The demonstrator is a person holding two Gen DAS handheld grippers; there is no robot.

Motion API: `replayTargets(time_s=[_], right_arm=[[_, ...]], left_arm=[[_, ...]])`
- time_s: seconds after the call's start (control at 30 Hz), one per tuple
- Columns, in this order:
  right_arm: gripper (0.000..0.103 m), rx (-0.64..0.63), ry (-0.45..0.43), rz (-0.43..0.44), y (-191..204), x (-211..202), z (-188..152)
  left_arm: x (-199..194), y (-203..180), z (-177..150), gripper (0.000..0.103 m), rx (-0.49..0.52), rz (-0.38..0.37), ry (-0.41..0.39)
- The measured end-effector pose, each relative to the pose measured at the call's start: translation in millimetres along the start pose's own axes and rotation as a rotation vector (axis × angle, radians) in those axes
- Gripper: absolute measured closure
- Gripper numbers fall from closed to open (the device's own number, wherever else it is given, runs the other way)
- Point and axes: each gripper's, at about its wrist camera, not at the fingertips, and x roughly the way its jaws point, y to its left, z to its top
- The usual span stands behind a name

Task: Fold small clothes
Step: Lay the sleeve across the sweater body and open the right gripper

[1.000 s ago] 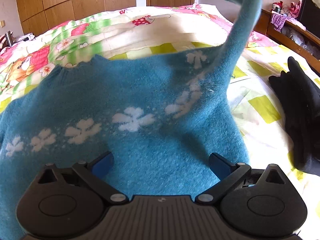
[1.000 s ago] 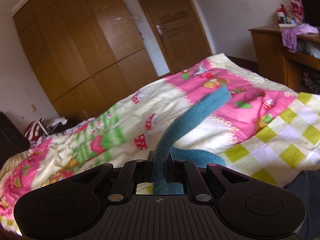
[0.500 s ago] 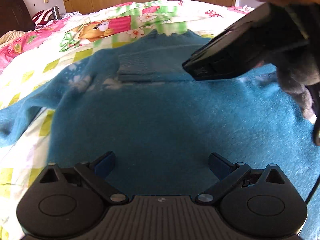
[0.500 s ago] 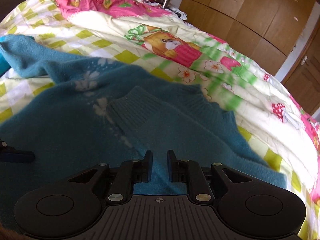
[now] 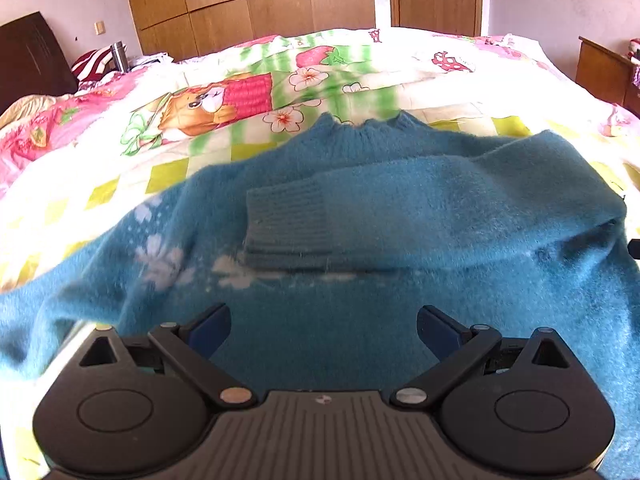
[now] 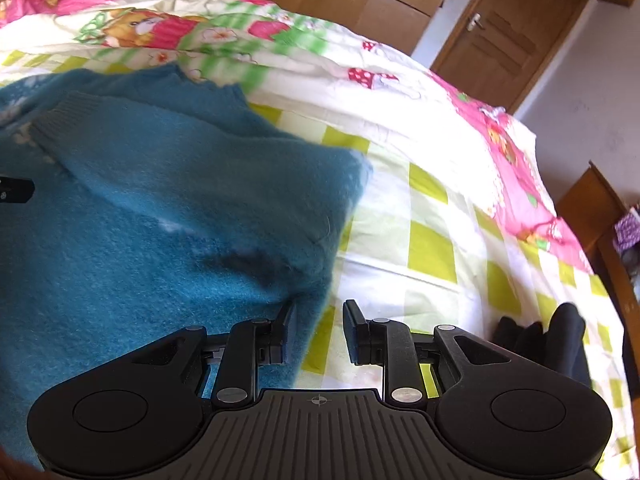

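A teal sweater [image 5: 360, 320] with white flowers lies flat on the quilted bed. Its right sleeve [image 5: 400, 216] is folded across the chest, the ribbed cuff [image 5: 286, 226] near the middle. My left gripper [image 5: 323, 328] hovers open over the lower body of the sweater, nothing between its blue pads. In the right wrist view the sweater [image 6: 140, 208] fills the left half. My right gripper [image 6: 319, 330] is open at the sweater's right edge; its left finger [image 6: 282, 332] is over the fabric, its right finger over the quilt.
The patterned quilt [image 5: 224, 100] covers the whole bed. A black garment [image 6: 552, 340] lies on the quilt to the right of my right gripper. Wooden wardrobes [image 5: 256, 4] and a door [image 6: 504, 36] stand behind the bed, a wooden desk [image 6: 600, 200] to the right.
My right gripper carried the sleeve over the chest, let it go, opened and drew back to the sweater's right edge. The left gripper stayed open over the sweater's body.
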Motion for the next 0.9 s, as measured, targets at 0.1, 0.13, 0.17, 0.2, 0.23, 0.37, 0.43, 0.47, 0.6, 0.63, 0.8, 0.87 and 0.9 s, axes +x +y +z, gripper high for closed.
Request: replayTargets(time_s=[0.1,0.13,0.17,0.2,0.23,0.37,0.43,0.47,0.6,0.63,0.8,0.87,0.9], right_arm=[[0.078,0.037,-0.008,-0.019,4.0,22.6,4.2],[0.082,0.047,-0.001,-0.025,4.3,27.6,5.9],[0.085,0.060,0.009,-0.030,3.1,30.7,6.5],[0.085,0.085,0.019,-0.037,-0.4,31.5,6.4],[0.085,0.125,0.039,-0.028,-7.5,31.2,4.2],[0.085,0.154,0.055,0.006,-18.7,30.7,-0.5],[0.085,0.106,0.054,0.009,-13.8,29.2,1.6],[0.085,0.086,0.049,0.010,-12.0,26.4,2.0],[0.084,0.070,-0.001,0.018,-17.0,1.4,-2.8],[0.083,0.058,-0.014,0.014,-17.6,-2.4,-2.1],[0.083,-0.025,-0.057,-0.014,-7.1,4.0,3.3],[0.083,0.033,-0.055,0.012,-11.1,6.9,7.0],[0.083,0.065,-0.055,0.025,-14.7,6.4,8.0]], left_arm=[[18.7,-4.8,12.1,0.000,0.054,0.059,-0.019],[24.3,-6.5,15.2,0.000,0.070,0.085,-0.031],[29.4,-8.8,16.6,0.000,0.084,0.117,-0.042],[36.1,-10.6,17.5,0.000,0.097,0.145,-0.043],[42.8,-11.0,17.6,0.000,0.102,0.169,-0.034],[49.1,-2.4,14.6,0.000,0.058,0.179,-0.026],[46.6,2.0,11.9,0.000,0.058,0.201,-0.019],[43.8,4.5,10.3,0.000,0.062,0.213,-0.020],[25.3,19.5,7.7,0.000,0.056,0.231,-0.033],[21.5,21.7,8.4,0.000,0.055,0.226,-0.046],[34.1,13.5,16.9,0.000,0.103,0.236,-0.060],[51.3,12.6,17.4,0.000,0.115,0.236,-0.020],[56.1,13.9,17.0,0.000,0.111,0.236,-0.007]])
